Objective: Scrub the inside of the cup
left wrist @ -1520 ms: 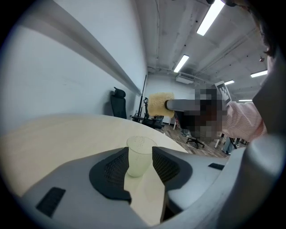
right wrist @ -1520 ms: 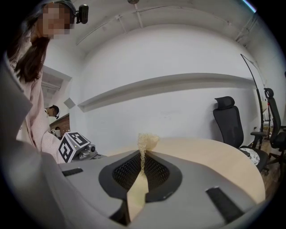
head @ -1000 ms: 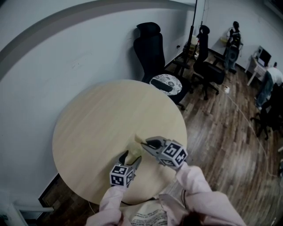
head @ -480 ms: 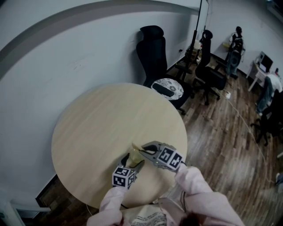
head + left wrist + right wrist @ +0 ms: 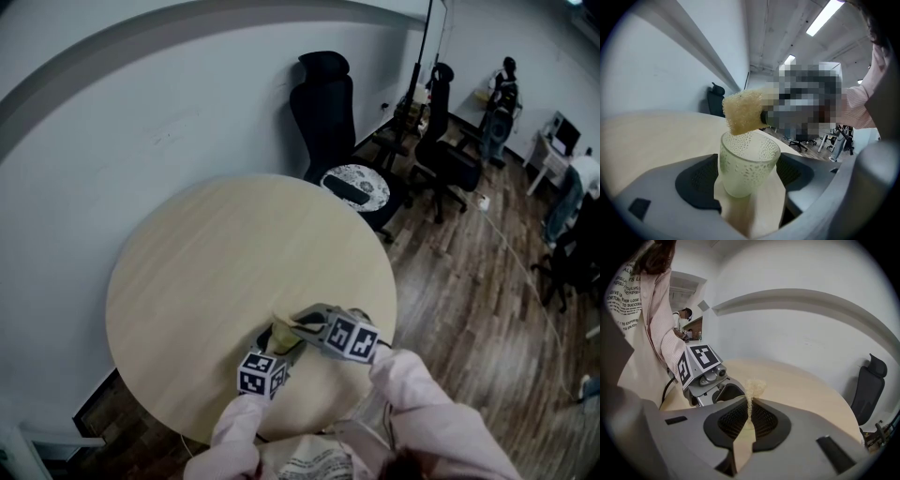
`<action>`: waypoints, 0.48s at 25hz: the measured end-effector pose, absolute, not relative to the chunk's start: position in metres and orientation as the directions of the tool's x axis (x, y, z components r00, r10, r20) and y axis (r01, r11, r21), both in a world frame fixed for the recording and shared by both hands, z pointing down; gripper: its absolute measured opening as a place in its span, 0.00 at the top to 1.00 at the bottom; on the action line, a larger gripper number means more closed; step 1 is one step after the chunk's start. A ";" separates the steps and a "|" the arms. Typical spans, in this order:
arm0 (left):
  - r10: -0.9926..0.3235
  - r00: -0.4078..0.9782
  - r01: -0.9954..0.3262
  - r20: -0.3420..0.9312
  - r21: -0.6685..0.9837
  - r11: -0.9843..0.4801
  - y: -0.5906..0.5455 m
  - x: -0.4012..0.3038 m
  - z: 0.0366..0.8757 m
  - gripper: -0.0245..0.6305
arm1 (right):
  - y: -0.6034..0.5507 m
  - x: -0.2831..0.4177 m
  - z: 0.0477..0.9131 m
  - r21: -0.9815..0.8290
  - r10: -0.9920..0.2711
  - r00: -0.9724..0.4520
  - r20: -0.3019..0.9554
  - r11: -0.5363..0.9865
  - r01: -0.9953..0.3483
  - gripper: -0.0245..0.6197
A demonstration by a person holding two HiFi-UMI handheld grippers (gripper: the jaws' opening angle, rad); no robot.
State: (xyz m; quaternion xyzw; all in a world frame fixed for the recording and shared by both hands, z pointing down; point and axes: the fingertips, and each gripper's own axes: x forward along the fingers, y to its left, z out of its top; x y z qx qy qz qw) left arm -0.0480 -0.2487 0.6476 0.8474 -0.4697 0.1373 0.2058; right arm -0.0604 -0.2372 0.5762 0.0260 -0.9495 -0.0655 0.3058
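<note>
The cup (image 5: 747, 161) stands on the tabletop (image 5: 206, 262) between the left claw's (image 5: 747, 176) jaws, which have just been opening. The sponge (image 5: 743, 111), in the right claw (image 5: 749, 416), is above the cup's rim. An office chair (image 5: 328, 103) stands behind the cup, beyond the tabletop.

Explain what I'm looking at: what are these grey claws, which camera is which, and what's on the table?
There is no robot arm here. A person holds a two-jaw gripper in each hand. The top-down picture comes from a camera on the person's head. The other two come from cameras riding on each gripper, looking along its jaws. On the round wooden table stands a dimpled, translucent cup. It sits between the jaws of the left gripper, which have just been opening and seem not to press it. The right gripper has its jaws shut on a yellow sponge, held at the cup's mouth.
</note>
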 end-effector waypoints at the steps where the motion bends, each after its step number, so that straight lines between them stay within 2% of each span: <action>1: -0.737 0.524 -0.851 0.427 0.218 -0.478 -0.249 -0.048 0.648 0.38 | -0.237 -0.061 0.577 0.141 -0.084 -0.809 0.582 0.990 -0.001 0.92; 12: -0.732 0.526 -0.848 0.433 0.196 -0.493 -0.249 -0.047 0.650 0.40 | -0.232 -0.061 0.596 0.178 -0.043 -0.741 0.670 0.978 0.105 0.92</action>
